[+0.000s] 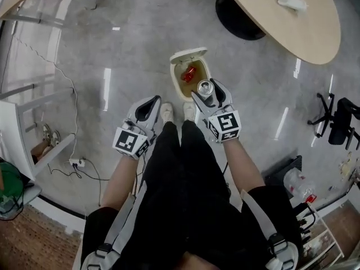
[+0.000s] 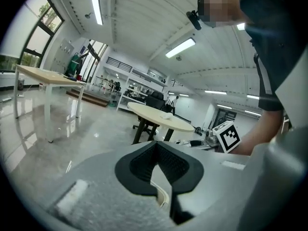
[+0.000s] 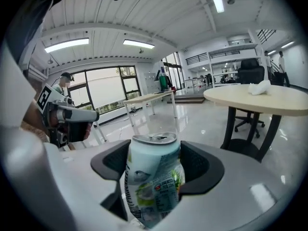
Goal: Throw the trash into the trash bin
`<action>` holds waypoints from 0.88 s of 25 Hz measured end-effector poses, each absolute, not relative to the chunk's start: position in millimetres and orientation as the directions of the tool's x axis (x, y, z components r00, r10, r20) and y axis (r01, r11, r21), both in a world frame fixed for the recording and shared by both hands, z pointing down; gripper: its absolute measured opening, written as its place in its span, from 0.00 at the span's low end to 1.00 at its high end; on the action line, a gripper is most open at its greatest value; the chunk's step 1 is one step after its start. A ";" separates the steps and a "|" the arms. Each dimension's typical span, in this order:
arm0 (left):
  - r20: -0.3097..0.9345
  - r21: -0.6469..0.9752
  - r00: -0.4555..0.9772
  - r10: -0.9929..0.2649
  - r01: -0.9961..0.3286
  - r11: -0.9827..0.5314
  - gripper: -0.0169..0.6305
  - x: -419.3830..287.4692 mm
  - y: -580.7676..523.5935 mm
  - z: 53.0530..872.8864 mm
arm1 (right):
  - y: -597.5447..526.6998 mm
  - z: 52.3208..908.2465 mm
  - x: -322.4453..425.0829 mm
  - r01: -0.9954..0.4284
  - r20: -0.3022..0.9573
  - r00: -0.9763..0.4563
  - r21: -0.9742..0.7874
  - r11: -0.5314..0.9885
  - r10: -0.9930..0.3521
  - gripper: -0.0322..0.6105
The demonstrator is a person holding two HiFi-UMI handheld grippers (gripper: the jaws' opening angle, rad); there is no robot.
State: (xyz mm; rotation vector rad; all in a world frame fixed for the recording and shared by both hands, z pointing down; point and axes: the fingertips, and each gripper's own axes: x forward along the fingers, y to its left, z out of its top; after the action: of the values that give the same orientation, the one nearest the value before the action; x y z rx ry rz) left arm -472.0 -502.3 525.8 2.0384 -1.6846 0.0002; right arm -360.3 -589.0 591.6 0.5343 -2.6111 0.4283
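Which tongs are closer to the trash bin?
Right. The right tongs, holding a can, sit at the near rim of the trash bin in the head view; the left tongs hang off to its left, apart.

A round wooden table [image 1: 304, 32] is seen toward the upper right corner of the grey floor [image 1: 124, 44], carried on a black base [image 1: 239, 18]. A black office chair [image 1: 337, 120] is set by the floor's right edge. A thin cable [image 1: 75, 122] is trailed along the left edge to a white power strip [image 1: 76, 162], with a pair of shoes [image 1: 49, 135] left near it.
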 end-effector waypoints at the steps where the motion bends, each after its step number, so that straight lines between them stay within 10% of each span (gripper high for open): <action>1: 0.319 0.373 0.239 -0.917 -0.921 -0.111 0.03 -467.9 -500.6 537.5 | -584.7 603.9 -360.0 -0.424 0.492 -0.825 -0.216 0.879 -0.277 0.55; 22: 0.386 0.418 0.188 -0.903 -0.909 -0.011 0.03 -457.9 -494.1 590.8 | -580.7 751.5 -381.7 -0.311 0.709 -0.701 -0.205 0.928 -0.078 0.65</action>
State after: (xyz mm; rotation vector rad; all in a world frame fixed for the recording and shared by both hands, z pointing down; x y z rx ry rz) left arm -457.9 -494.1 590.8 1.8896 -1.6930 0.0120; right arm -381.7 -580.7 751.5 0.2739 -2.3301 0.4015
